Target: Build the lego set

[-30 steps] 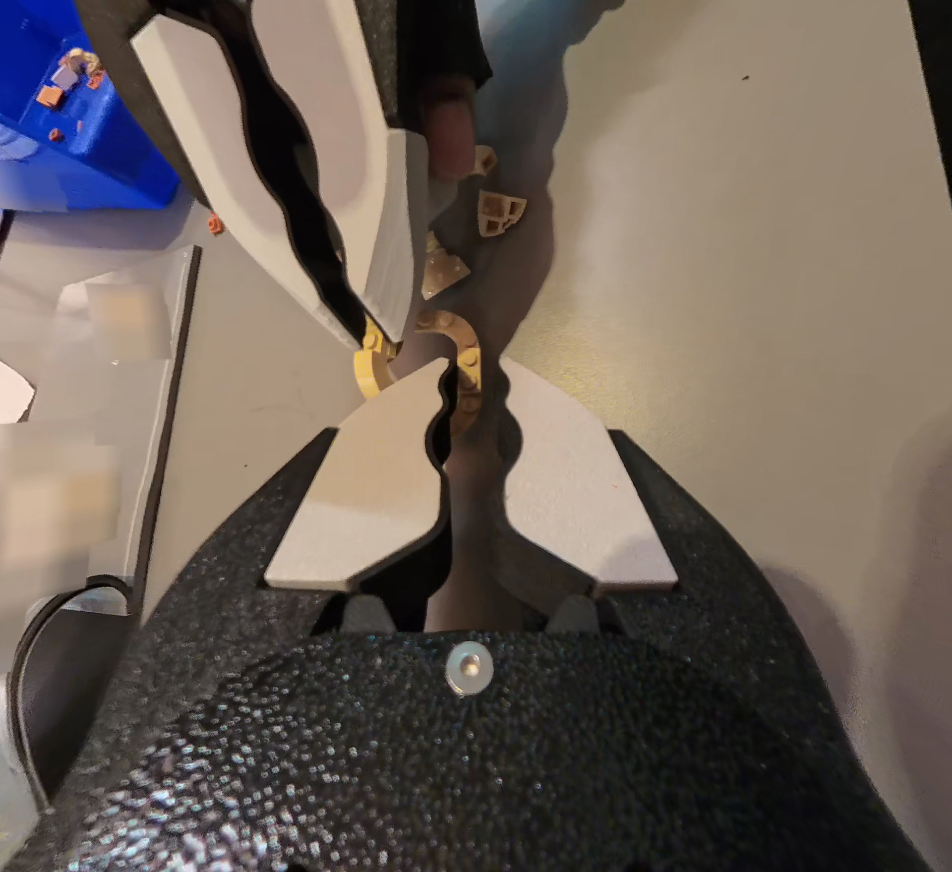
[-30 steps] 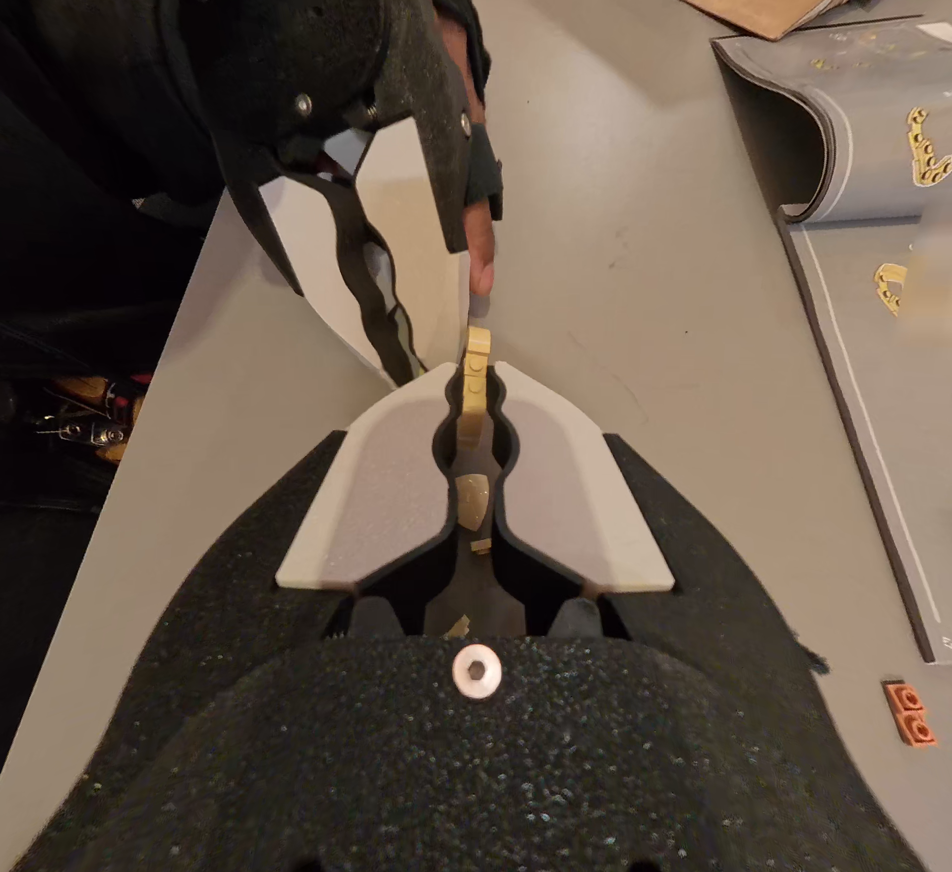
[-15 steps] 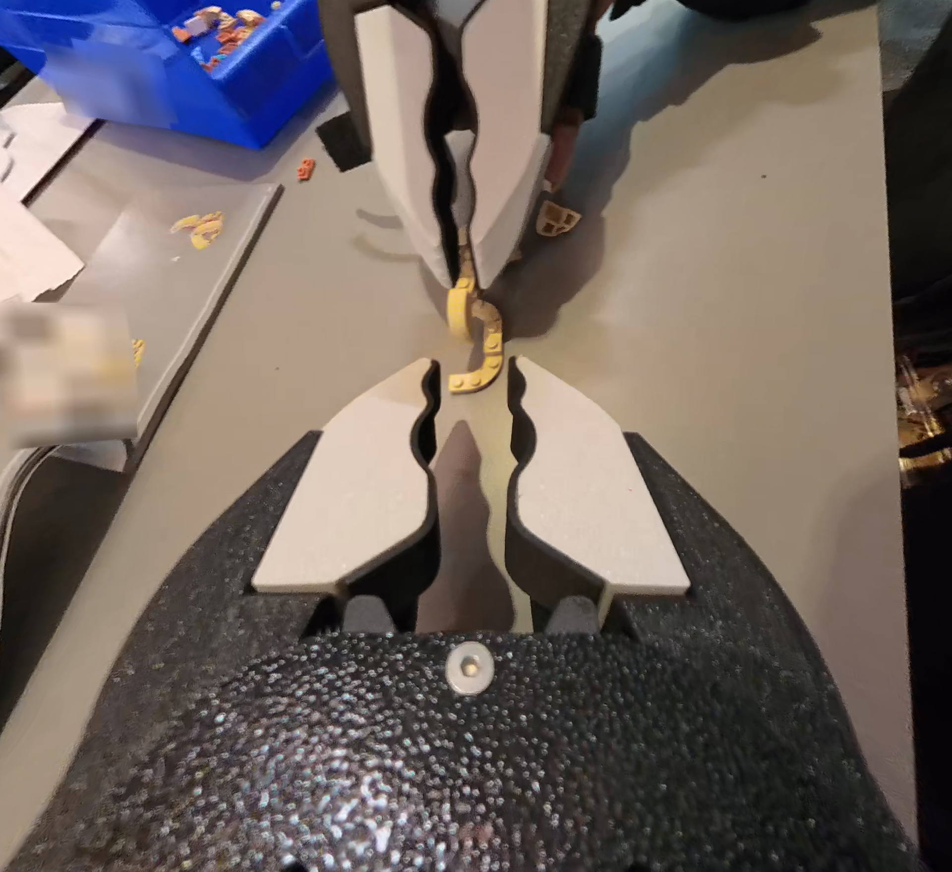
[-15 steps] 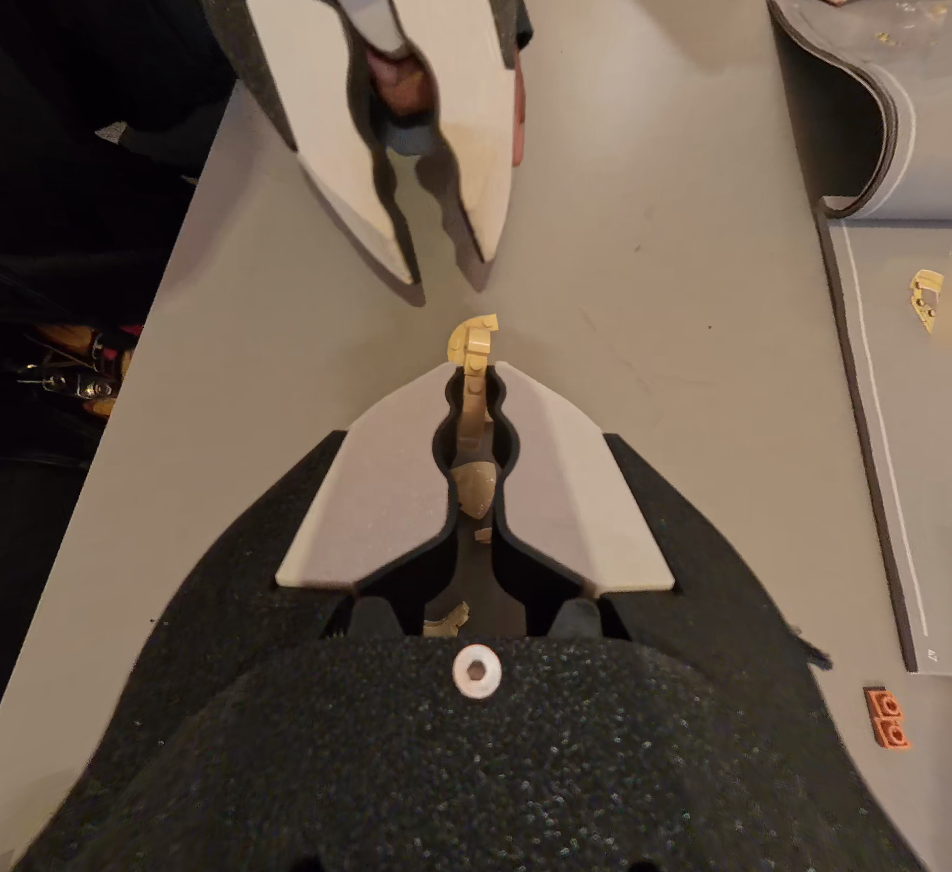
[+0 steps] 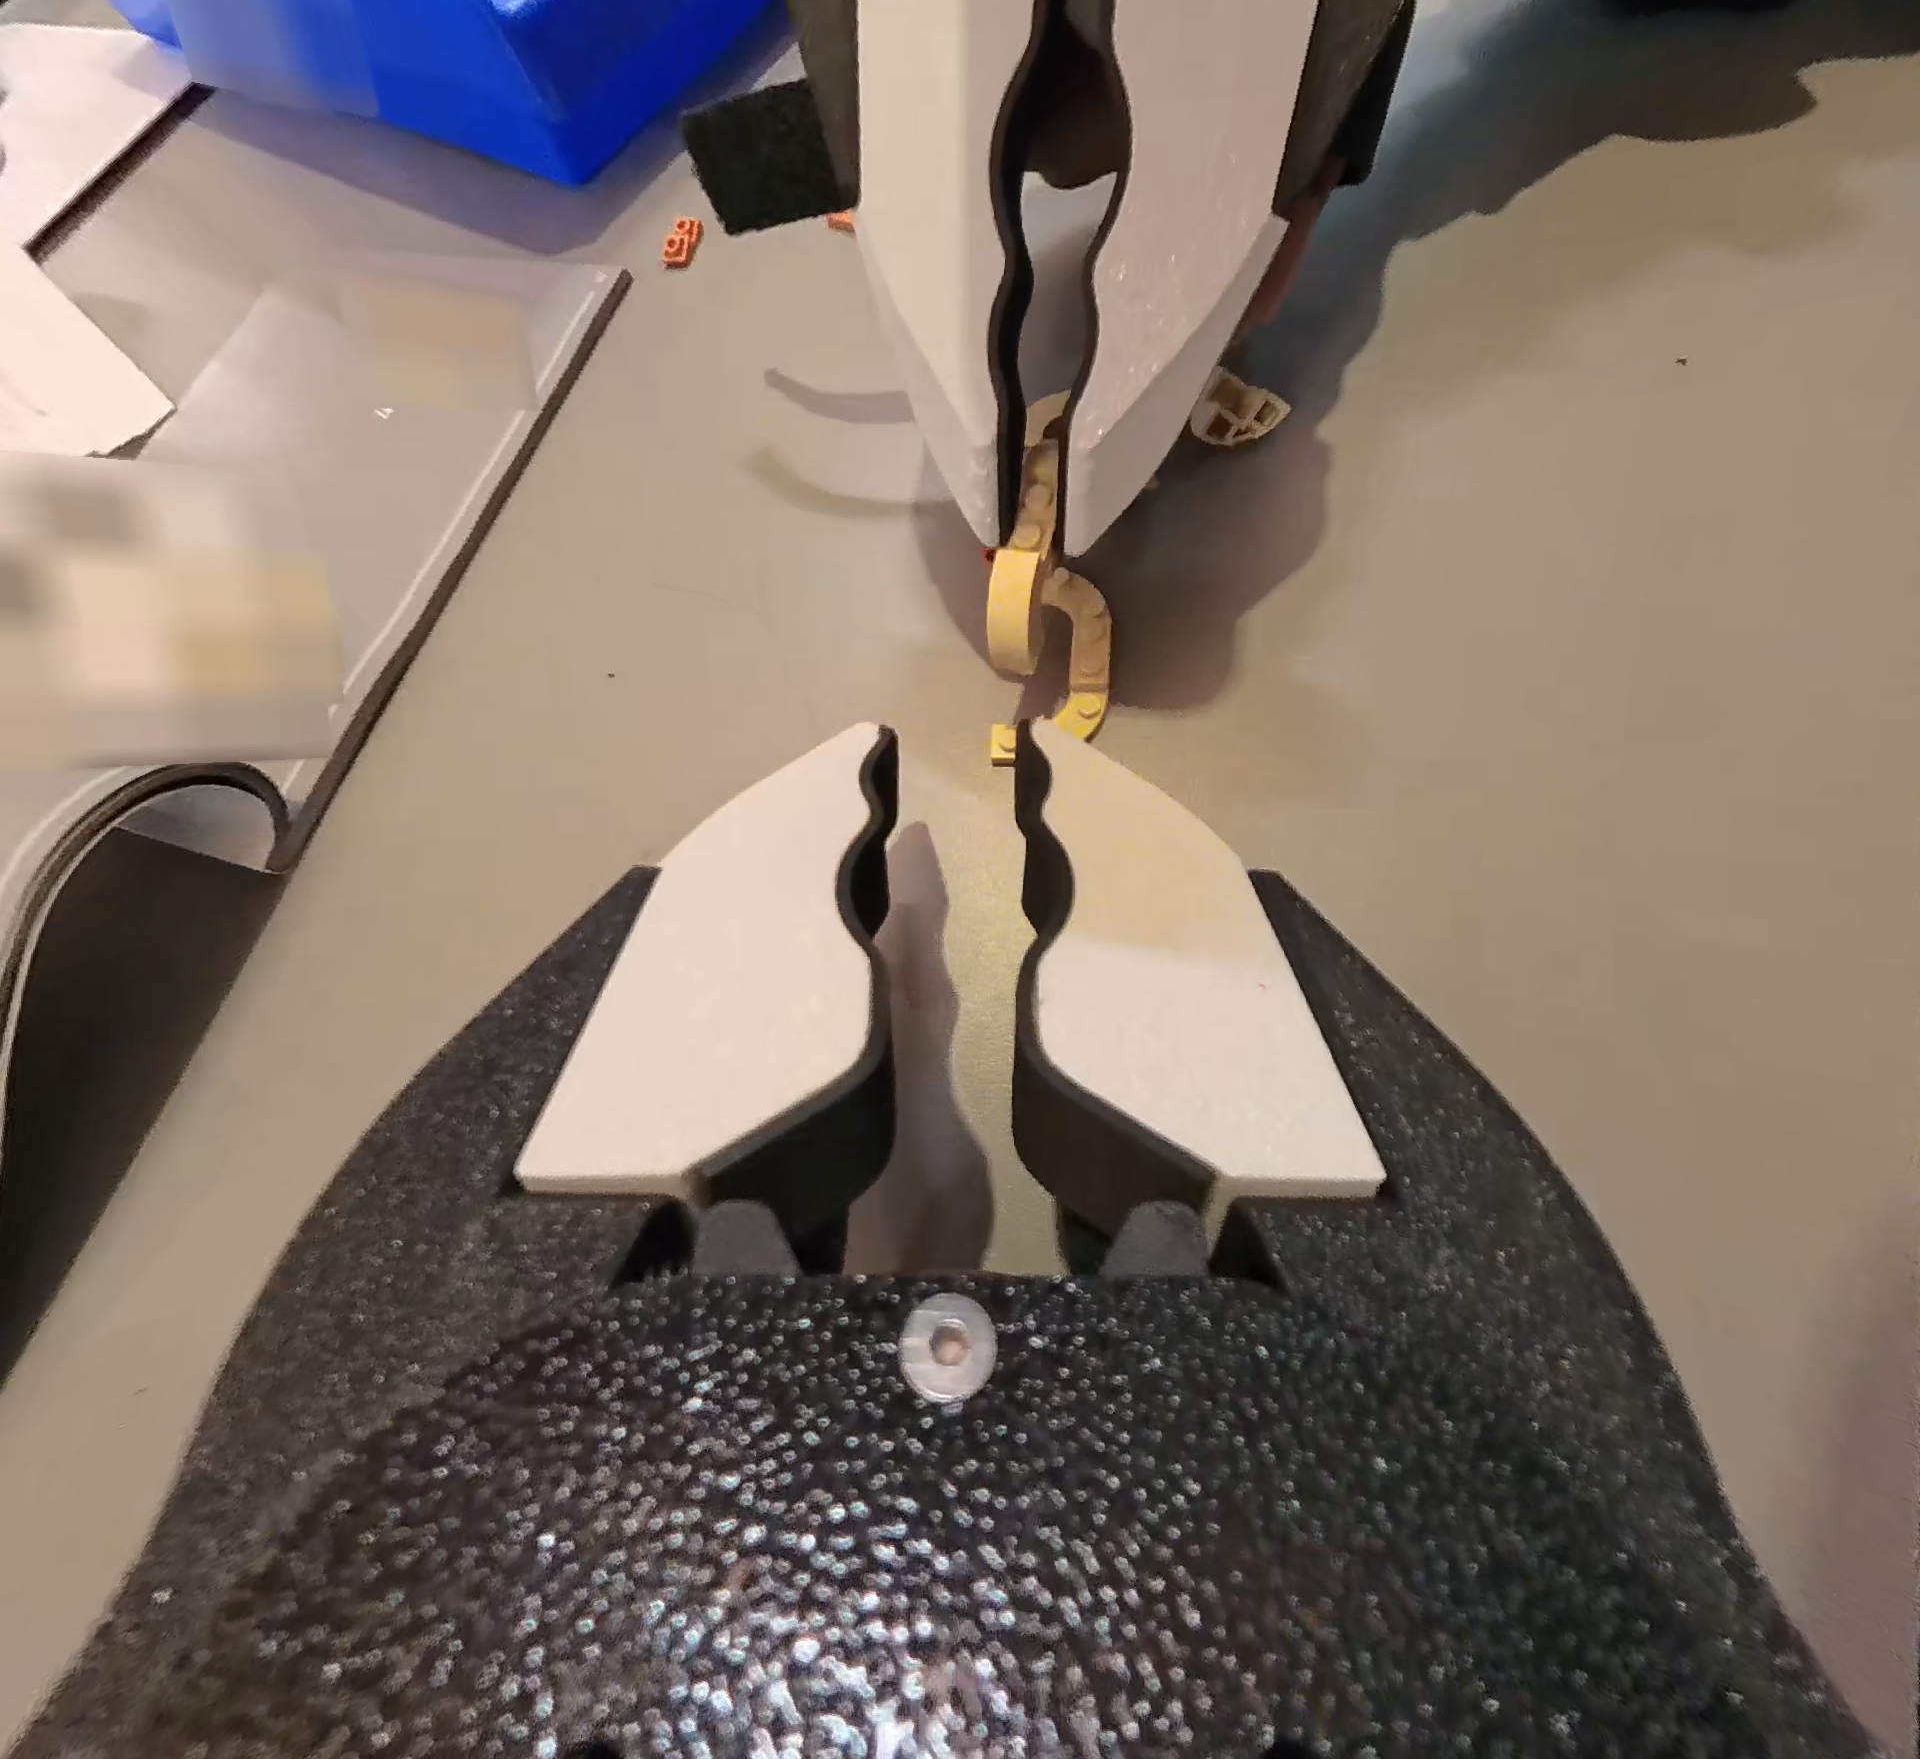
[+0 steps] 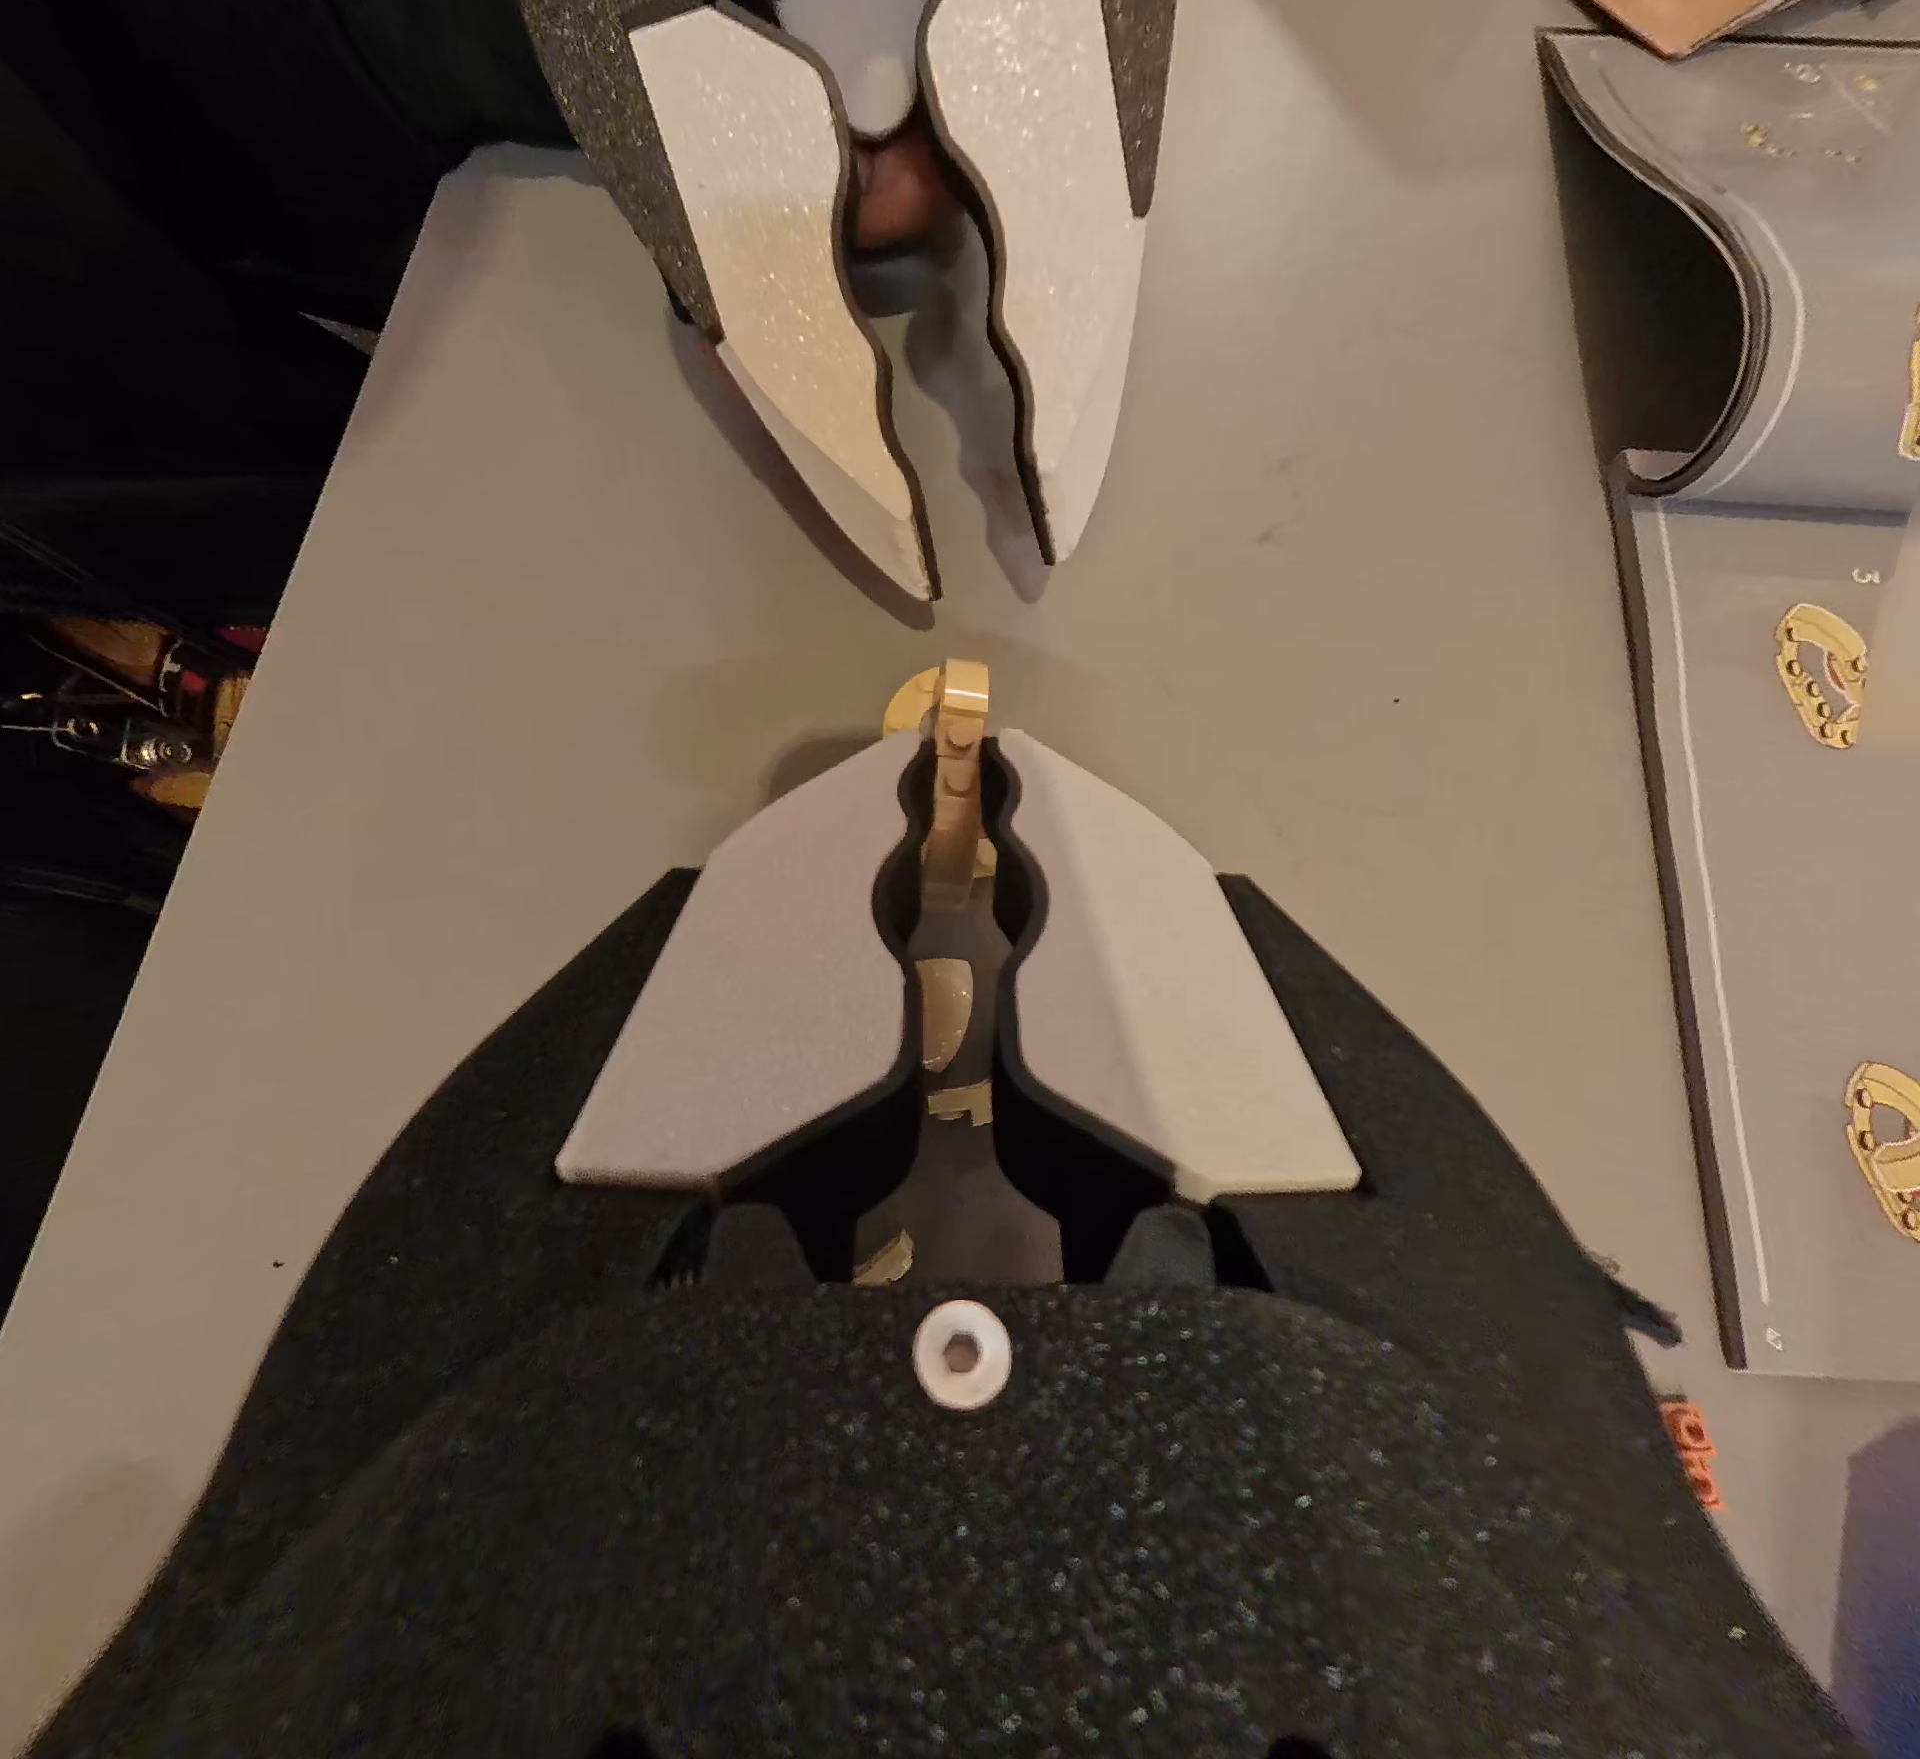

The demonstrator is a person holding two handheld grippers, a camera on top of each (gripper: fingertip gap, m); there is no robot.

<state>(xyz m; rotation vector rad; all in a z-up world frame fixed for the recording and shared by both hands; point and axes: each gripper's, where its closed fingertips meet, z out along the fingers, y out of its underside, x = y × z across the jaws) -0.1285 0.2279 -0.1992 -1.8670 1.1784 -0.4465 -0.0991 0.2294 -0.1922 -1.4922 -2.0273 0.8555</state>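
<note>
right gripper (image 6: 953,753): pinched on curved tan lego assembly (image 5: 1049,613) | left gripper (image 5: 956,743): spread, nothing held, just before assembly | grey table (image 5: 1558,670): assembly suspended above

Grey table (image 5: 1558,670) bears a blue bin (image 5: 436,16) and booklet (image 6: 1787,774).

The upper part of the tan lego assembly (image 5: 1049,608) is covered by the closed fingers of the right gripper (image 5: 1029,535), and its lower tip is hidden behind a finger (image 5: 1174,961) of the left gripper (image 5: 956,743). The blue bin (image 5: 436,16) is cut off by the top edge; its small pieces cannot be told apart. The instruction booklet (image 6: 1787,774) is cropped at the right edge. Pieces seen under the right gripper are largely masked.
</note>
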